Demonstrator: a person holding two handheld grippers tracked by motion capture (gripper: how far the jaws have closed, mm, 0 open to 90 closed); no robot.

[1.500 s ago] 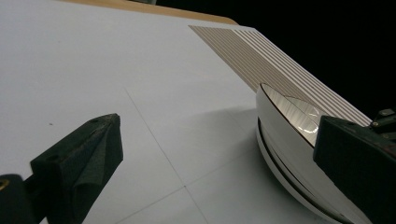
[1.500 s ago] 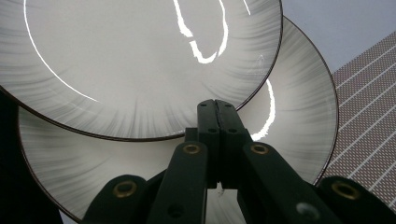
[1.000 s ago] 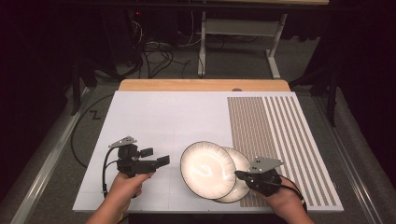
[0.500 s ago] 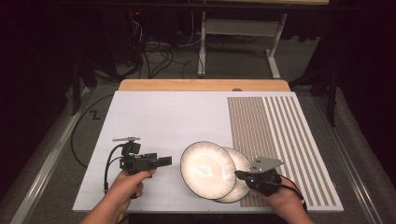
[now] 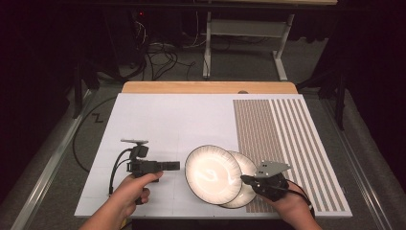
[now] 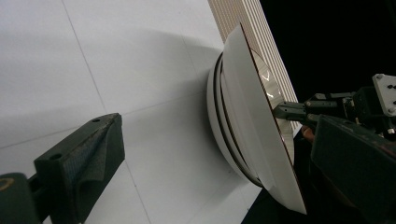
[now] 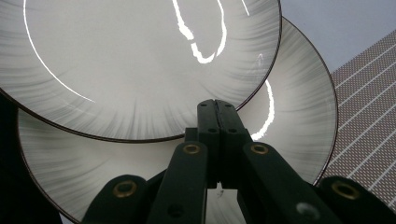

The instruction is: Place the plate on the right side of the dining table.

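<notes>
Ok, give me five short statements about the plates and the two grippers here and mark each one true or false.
1. Two plates overlap, the upper plate lying partly over the lower plate. True.
2. The right gripper has its jaws wide apart. False: they are shut together, at the upper plate's rim.
3. The left gripper is clamped on a plate. False: its jaws stand open, apart from the plates.
4. The upper plate is tilted, one edge raised off the lower one. True.
5. The plates sit in the middle of the striped mat. False: they lie mostly on the white board, beside it.
</notes>
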